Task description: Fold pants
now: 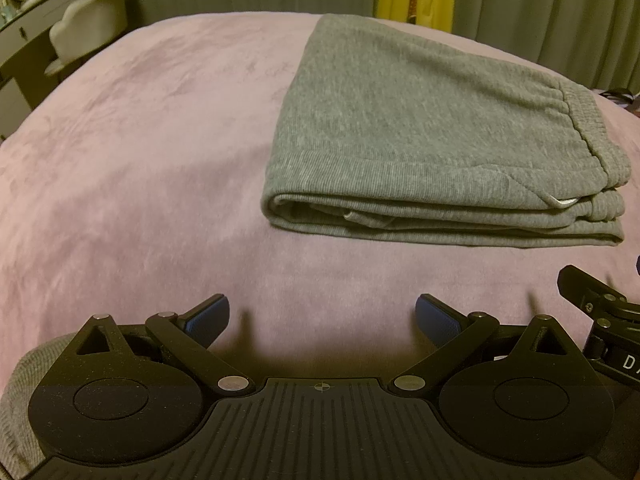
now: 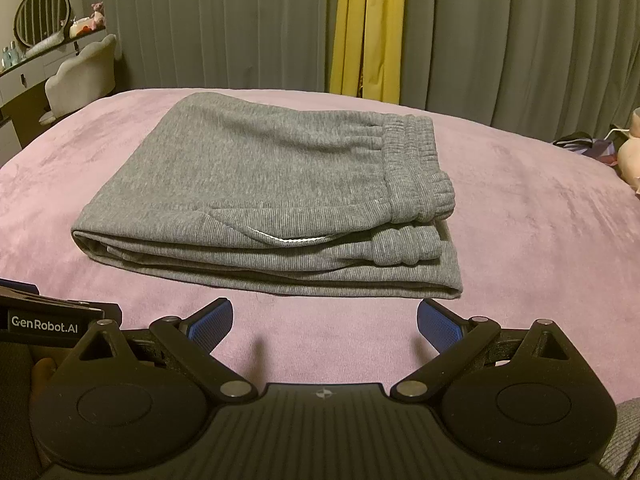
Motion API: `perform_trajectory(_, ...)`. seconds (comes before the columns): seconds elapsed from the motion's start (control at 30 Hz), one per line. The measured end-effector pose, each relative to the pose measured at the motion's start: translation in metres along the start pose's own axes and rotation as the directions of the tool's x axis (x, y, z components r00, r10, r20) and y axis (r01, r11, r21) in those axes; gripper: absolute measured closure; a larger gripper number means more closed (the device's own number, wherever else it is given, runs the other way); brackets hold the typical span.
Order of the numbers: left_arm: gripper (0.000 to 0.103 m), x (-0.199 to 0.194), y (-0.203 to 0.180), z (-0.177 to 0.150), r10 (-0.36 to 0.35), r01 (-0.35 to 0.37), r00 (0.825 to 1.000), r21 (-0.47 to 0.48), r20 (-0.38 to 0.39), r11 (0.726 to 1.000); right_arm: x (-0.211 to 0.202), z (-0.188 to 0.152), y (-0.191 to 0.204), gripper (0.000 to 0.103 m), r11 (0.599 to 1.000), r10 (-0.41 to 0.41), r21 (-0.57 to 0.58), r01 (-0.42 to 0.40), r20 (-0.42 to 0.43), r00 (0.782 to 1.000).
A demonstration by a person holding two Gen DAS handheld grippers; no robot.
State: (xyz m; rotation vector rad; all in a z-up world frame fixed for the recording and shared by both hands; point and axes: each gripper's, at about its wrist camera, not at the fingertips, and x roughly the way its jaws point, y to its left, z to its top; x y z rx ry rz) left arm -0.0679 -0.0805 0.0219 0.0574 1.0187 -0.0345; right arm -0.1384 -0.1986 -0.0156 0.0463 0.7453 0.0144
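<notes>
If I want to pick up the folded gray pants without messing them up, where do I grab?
Grab the gray pants by the thick folded edge on the left, coming in low from that side. There the layers loop together, so one pinch likely holds all. The near edge shows loose separate layers that could spill open.

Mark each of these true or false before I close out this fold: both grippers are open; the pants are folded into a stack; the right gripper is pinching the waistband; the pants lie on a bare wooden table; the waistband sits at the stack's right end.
1. Both grippers are open. True: the left gripper and the right gripper both have their jaws spread, holding nothing.
2. The pants are folded into a stack. True.
3. The right gripper is pinching the waistband. False: it is short of the pants, touching nothing.
4. The pants lie on a wooden table. False: they lie on a pink blanket.
5. The waistband sits at the right end. True.
</notes>
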Motion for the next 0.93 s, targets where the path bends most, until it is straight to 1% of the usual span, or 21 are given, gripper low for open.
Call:
perform_trajectory(0.7,0.001,-0.0028,0.0006,0.0005,-0.007,0.007,1.0,-0.006,0.006,1.0,0.0,-0.0004,-0.0002,0.004,1.0,0.001,0.005,-0.001,0.002,1.0)
perform_trajectory(0.93,0.001,-0.0026,-0.0027,-0.0003,-0.008,0.008,1.0,0.018,0.003,1.0,-0.0009,-0.0006,0.0003,0.004,1.0,-0.002,0.015,0.002,0.001,1.0)
